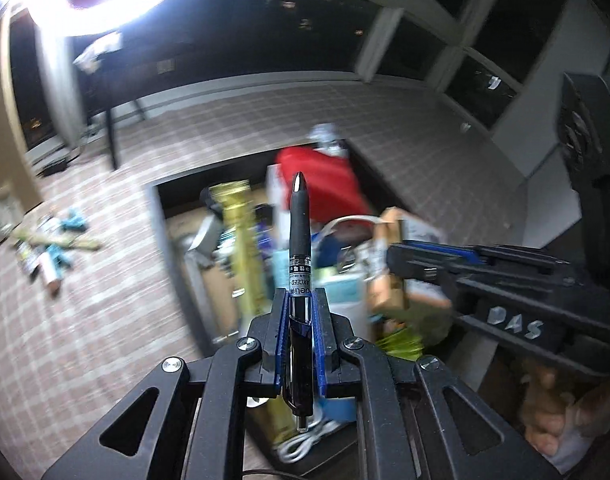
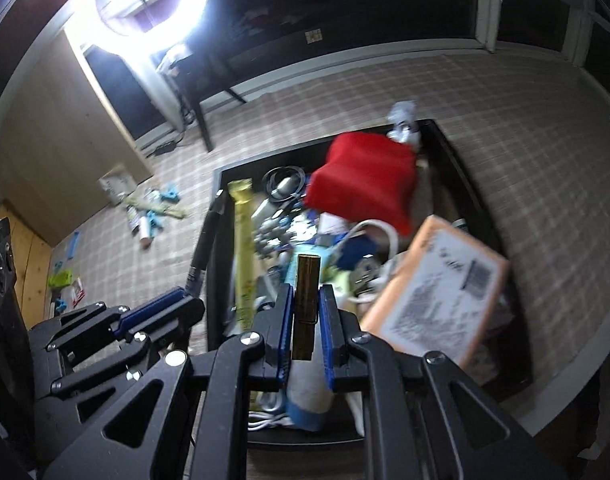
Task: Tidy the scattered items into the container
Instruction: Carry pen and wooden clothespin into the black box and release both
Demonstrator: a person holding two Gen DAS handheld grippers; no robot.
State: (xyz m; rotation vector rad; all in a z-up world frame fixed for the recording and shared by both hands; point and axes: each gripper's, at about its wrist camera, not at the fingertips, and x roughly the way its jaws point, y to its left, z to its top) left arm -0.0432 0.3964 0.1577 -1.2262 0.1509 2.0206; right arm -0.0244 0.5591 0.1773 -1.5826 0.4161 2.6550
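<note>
Left tongs (image 1: pixel 301 320) clamp a black pen (image 1: pixel 299 248) and right tongs (image 2: pixel 305 320) clamp a wooden clothespin (image 2: pixel 306 304), both above the black container (image 2: pixel 457 152) for dropping in.

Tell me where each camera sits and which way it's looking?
Left wrist: on the left gripper, looking down along a black pen it grips, toward the black bin; the right gripper shows too.
Right wrist: on the right gripper, which grips a wooden clothespin, looking down over the bin; the left gripper shows.
Shared: bin, red cloth, yellow tube.
</note>
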